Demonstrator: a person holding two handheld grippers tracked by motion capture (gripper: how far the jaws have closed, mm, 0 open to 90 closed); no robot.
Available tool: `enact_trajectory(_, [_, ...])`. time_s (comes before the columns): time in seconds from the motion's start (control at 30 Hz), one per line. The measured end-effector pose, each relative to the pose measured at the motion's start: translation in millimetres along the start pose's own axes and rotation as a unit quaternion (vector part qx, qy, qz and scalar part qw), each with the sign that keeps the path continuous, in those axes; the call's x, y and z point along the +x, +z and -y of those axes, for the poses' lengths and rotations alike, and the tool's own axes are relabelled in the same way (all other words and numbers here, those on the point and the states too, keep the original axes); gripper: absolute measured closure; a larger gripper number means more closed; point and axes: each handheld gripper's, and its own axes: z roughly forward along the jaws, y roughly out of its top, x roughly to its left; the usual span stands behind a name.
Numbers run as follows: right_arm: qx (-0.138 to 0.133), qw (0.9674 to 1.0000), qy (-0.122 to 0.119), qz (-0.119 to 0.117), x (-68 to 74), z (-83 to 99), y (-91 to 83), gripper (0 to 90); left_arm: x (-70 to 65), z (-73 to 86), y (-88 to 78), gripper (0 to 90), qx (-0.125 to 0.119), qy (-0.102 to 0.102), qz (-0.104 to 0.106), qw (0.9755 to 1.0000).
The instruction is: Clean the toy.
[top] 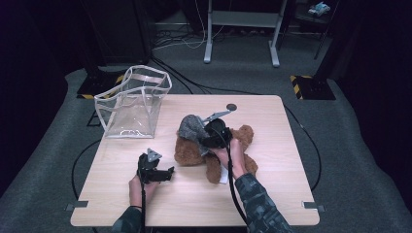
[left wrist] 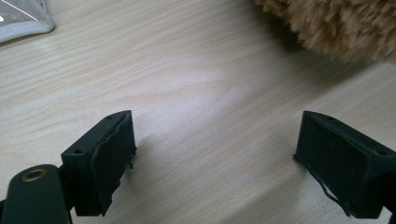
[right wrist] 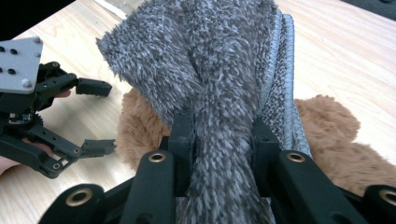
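A brown teddy bear point(top: 192, 151) lies in the middle of the wooden table point(top: 272, 194). A grey fuzzy cloth item point(top: 190, 127) is held just above the bear's upper left part. My right gripper point(top: 201, 138) is shut on it; in the right gripper view the grey fuzzy item point(right wrist: 219, 70) is pinched between the black jaws of the right gripper point(right wrist: 222, 135), with the bear point(right wrist: 336, 135) behind it. My left gripper point(top: 170, 172) rests low on the table left of the bear, jaws open and pointing at it. Bare wood lies between the jaws of the left gripper point(left wrist: 215, 158), and the bear's fur point(left wrist: 336, 28) is ahead.
A clear plastic bag point(top: 133, 104) with white trim stands open at the table's back left corner, its edge point(left wrist: 23, 18) showing in the left gripper view. A dark round hole point(top: 231, 107) sits near the back edge. A white tag point(top: 223, 175) pokes out under the bear.
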Motion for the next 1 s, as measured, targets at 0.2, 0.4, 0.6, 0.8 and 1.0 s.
enact_trajectory(0.2, [0.006, 0.9998, -0.014, -0.009, 4.6, 4.3, 0.7, 70.2, 0.4, -0.1, -0.1, 11.5, 0.001, 0.003, -0.001, 1.0000])
enact_trajectory(0.4, [0.010, 0.9996, -0.018, -0.021, 11.8, 14.3, -0.7, 70.6, 0.4, -0.1, -0.1, 11.5, 0.000, 0.002, -0.001, 1.0000])
enact_trajectory(0.6, [0.014, 0.9992, -0.019, -0.031, 18.3, 26.7, -0.1, 70.9, 0.8, -0.2, -0.4, 11.6, 0.001, 0.001, -0.001, 1.0000])
enact_trajectory(0.8, [0.017, 0.9990, -0.016, -0.038, 25.3, 38.3, -0.3, 71.0, 0.2, 0.1, -0.1, 12.6, -0.004, -0.007, -0.006, 1.0000])
enact_trajectory(1.0, [0.035, 0.9981, -0.013, -0.049, 29.8, 52.6, 7.2, 71.3, 0.4, 0.1, -0.3, 12.6, -0.002, -0.006, -0.006, 1.0000])
